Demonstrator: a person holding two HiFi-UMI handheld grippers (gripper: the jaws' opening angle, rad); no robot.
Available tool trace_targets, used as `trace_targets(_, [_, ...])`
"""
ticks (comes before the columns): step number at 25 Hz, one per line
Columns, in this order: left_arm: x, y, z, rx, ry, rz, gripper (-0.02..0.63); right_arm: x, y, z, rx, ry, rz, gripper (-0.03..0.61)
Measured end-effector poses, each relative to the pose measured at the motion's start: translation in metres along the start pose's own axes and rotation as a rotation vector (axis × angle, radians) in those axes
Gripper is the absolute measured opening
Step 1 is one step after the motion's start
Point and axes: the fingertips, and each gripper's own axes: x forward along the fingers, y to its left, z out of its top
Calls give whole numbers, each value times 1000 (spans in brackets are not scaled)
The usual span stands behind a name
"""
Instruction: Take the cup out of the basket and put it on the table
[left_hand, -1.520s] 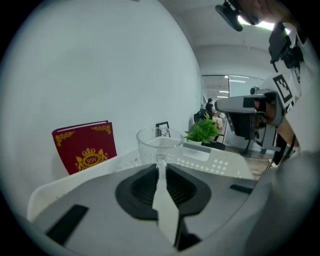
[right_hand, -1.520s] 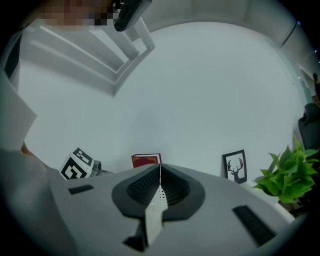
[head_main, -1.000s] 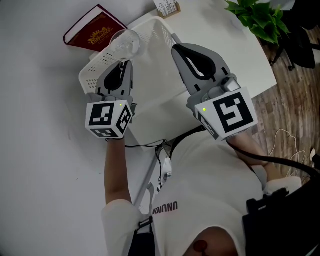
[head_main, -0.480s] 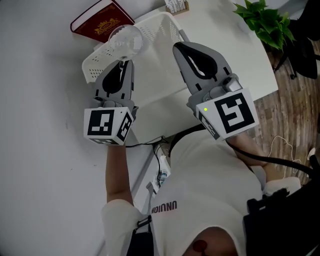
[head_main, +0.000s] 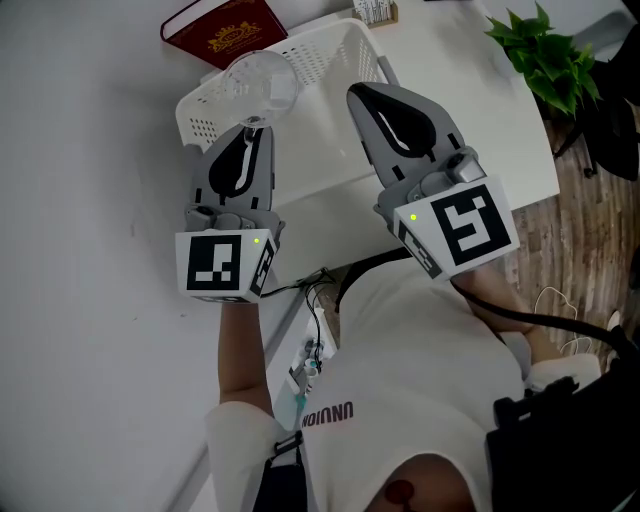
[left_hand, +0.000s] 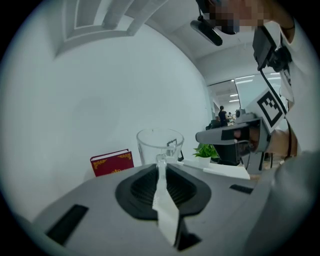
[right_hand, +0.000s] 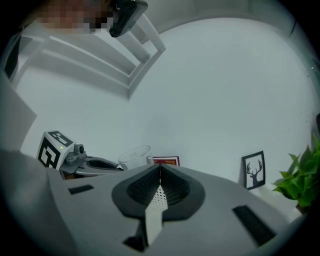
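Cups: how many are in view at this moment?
1. The clear glass cup is held by its handle in the left gripper, over the white basket's left end. The right gripper covers part of the basket, so another could be hidden.

A dark red hardcover book (head_main: 225, 30) with gold ornament on its cover stands at the far edge of the white desk (head_main: 470, 110), close against the pale wall (right_hand: 210, 90). Further along that edge a small black-framed picture (right_hand: 254, 170) shows a deer's head in silhouette. A leafy green potted plant (head_main: 548, 58) sits at the far right corner. Past the desk's right edge lies a wooden plank floor (head_main: 590, 240).
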Motion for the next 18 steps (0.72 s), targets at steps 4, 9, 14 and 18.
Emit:
trace_targets(4, [-9, -3, 3, -12, -12, 12, 41, 3, 8, -1, -3, 4, 29, 18])
trace_targets(9, [-18, -10, 12, -7, -18, 48, 41, 5, 11, 0, -4, 9, 62, 18])
trace_targets(14, [-29, -16, 16, -7, -26, 77, 41, 10, 24, 0, -15, 12, 110, 18])
trace_targets(18, [-37, -19, 14, -10, -21, 90, 41, 13, 32, 1, -26, 6, 138, 18])
